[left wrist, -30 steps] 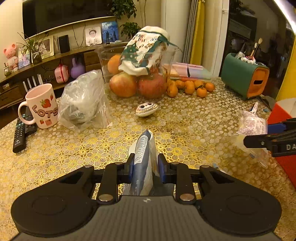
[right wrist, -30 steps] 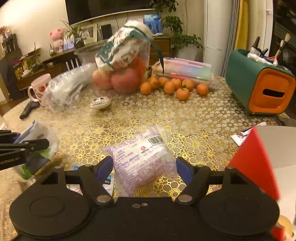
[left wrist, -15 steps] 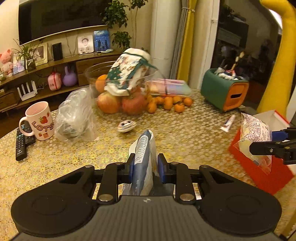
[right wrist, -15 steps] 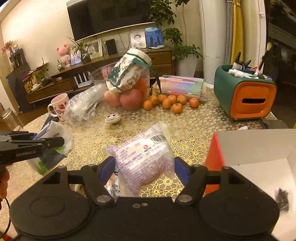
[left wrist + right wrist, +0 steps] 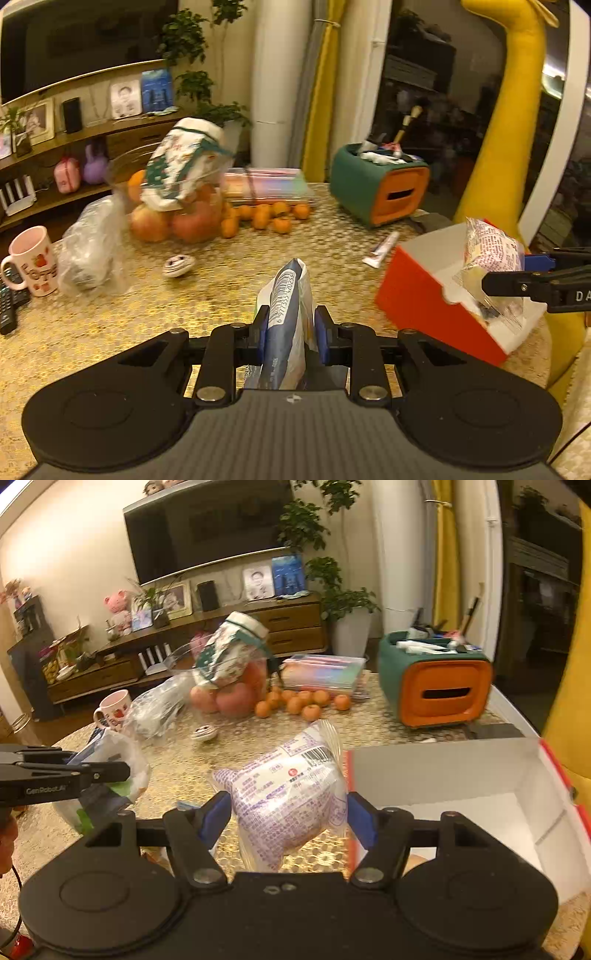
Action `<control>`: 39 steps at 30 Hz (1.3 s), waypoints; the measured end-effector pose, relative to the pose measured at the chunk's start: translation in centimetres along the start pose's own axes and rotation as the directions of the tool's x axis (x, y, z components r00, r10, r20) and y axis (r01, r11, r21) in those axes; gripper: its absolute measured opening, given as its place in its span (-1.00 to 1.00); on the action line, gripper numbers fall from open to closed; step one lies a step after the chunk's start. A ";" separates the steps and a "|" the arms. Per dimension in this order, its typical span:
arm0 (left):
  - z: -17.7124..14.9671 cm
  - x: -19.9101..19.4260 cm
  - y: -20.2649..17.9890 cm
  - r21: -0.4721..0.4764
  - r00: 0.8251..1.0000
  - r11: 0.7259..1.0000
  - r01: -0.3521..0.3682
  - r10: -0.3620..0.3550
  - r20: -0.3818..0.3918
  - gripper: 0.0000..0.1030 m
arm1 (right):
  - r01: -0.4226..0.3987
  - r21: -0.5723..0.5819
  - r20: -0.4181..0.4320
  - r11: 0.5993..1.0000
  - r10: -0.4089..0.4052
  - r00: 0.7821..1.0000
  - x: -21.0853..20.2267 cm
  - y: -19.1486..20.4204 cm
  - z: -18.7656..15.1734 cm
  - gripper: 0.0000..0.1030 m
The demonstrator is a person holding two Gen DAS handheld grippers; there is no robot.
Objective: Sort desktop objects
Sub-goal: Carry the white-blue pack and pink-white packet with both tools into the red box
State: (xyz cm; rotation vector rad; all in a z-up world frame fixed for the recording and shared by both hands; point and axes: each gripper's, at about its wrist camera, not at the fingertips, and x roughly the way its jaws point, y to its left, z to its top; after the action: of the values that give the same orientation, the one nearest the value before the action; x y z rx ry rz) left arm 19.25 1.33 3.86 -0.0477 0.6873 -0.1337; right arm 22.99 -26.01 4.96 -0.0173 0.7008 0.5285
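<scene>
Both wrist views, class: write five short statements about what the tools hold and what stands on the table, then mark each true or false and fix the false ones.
1. The right tool grips a purple-printed snack bag. True.
2. The left tool is open with nothing in it. False: it is shut on a blue and white packet.
3. The red box is closed with a lid. False: it is open at the top and shows a white inside.
4. Small oranges lie on the table beside the apples. True.
5. The pink mug lies on its side. False: it stands upright.
</scene>
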 end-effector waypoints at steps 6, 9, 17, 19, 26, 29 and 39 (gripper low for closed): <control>0.4 0.4 -3.6 0.044 0.999 0.998 0.046 -0.046 -0.014 -0.54 | 0.036 0.035 0.006 0.999 -0.036 0.999 -1.8 -2.8 -1.1 0.31; 0.8 0.9 -5.8 0.067 0.997 0.995 0.073 -0.072 -0.021 -0.54 | 0.059 0.052 0.003 0.997 -0.060 0.998 -2.5 -4.4 -1.5 0.31; 2.1 3.2 -11.8 0.123 0.987 0.980 0.157 -0.153 -0.045 -0.54 | 0.127 0.090 -0.011 0.988 -0.126 0.992 -3.7 -8.8 -2.3 0.31; 2.6 3.9 -13.3 0.142 0.985 0.975 0.172 -0.167 -0.047 -0.54 | 0.144 0.099 -0.022 0.985 -0.142 0.990 -3.7 -9.8 -2.6 0.31; 4.3 6.7 -17.7 0.190 0.979 0.961 0.202 -0.196 -0.054 -0.54 | 0.191 0.109 -0.055 0.975 -0.186 0.981 -3.3 -12.4 -3.2 0.31; 5.2 8.2 -19.5 0.221 0.978 0.953 0.209 -0.203 -0.049 -0.54 | 0.212 0.104 -0.064 0.972 -0.207 0.976 -2.7 -13.5 -3.4 0.31; 6.4 14.7 -23.4 0.302 0.977 0.931 0.203 -0.174 -0.121 -0.54 | 0.237 0.086 -0.118 0.968 -0.226 0.967 0.0 -15.7 -4.4 0.31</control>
State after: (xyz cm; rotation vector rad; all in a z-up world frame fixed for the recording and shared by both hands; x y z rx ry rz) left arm 32.04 -23.91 1.56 0.1994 0.7465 -0.4315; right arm 27.74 -40.47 -0.91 -0.0342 0.8173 0.2689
